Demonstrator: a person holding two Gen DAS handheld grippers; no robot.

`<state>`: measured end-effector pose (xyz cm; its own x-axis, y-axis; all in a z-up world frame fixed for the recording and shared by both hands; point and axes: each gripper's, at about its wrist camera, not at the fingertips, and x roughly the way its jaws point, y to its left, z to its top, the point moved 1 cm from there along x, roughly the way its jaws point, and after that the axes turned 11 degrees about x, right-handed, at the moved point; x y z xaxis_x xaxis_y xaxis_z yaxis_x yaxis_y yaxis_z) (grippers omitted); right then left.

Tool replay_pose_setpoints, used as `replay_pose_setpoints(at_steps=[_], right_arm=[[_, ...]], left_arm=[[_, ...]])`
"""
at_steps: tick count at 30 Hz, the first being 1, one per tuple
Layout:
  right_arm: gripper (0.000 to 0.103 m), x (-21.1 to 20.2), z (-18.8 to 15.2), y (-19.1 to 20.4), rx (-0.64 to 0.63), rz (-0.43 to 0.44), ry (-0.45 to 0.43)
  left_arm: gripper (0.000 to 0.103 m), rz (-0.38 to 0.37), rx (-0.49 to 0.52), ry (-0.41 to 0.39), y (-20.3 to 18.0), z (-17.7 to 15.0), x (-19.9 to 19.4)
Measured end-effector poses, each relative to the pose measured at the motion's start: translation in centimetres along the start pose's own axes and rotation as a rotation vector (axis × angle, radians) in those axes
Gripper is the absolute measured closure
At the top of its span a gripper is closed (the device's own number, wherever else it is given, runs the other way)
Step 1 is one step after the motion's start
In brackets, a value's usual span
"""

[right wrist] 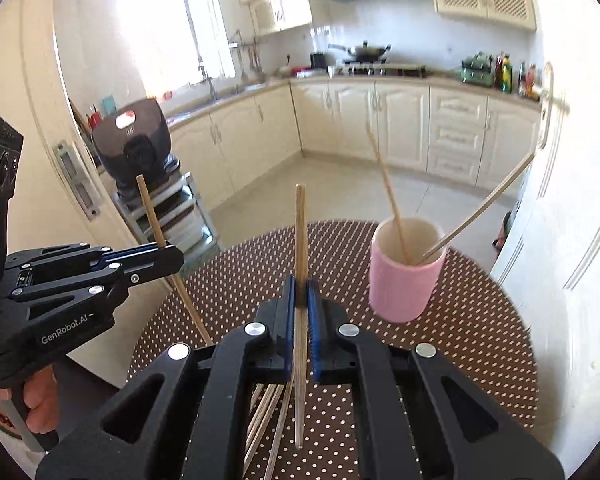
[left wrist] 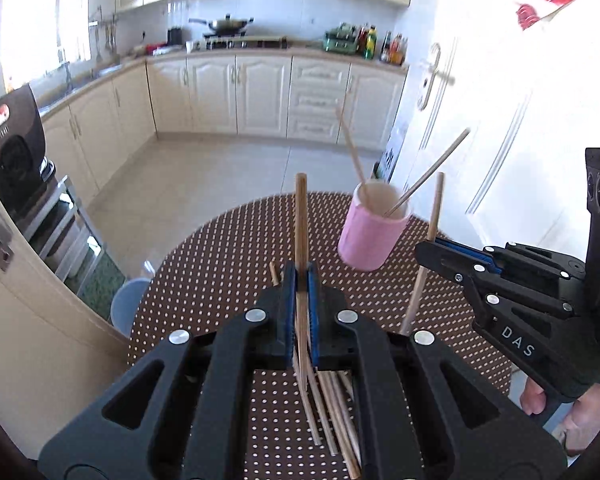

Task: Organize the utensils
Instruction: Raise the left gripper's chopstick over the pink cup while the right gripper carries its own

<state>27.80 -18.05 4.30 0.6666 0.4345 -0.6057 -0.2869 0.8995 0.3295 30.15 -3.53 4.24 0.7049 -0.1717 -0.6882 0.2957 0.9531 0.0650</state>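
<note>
Left gripper (left wrist: 301, 280) and right gripper (right wrist: 300, 292) each clench one chopstick upright; tip each into the far pink cup (right wrist: 406, 268) separately.

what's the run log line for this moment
left gripper: shut on chopstick | right gripper: shut on chopstick | pink cup: two chopsticks inside

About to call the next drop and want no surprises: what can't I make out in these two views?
- Loose chopsticks on the table: left and right wrist views, both claw bodies cover most of the pile, so no count.
- Cup inside: both views, its wall hides the bottom.
- Near table edge: cut off by the frames.
- Counter bottles: too small and blurred to read.
</note>
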Motion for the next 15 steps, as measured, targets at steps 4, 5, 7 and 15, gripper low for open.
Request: replay_pose_setpoints(at_steps=[4, 5, 7, 15], right_arm=[[0.098, -2.4, 1.1, -0.3, -0.008, -0.001, -0.082], [0.098, -3.2, 1.6, -0.4, -0.012, -0.004, -0.11], [0.098, -4.2, 2.3, -0.7, -0.012, -0.01, -0.149], [0.098, -6.8, 5.2, -2.0, -0.009, -0.054, -0.312]], left_arm=[[0.097, -0.008, 0.014, -0.055, -0.5, 1.1, -1.5], [0.097, -0.013, 0.02, -0.066, -0.7, 1.5, -1.7], [0.097, -0.036, 0.026, -0.08, -1.3, 2.3, -2.1], [0.097, -0.032, 0.031, -0.196, -2.6, 5.6, -2.8]])
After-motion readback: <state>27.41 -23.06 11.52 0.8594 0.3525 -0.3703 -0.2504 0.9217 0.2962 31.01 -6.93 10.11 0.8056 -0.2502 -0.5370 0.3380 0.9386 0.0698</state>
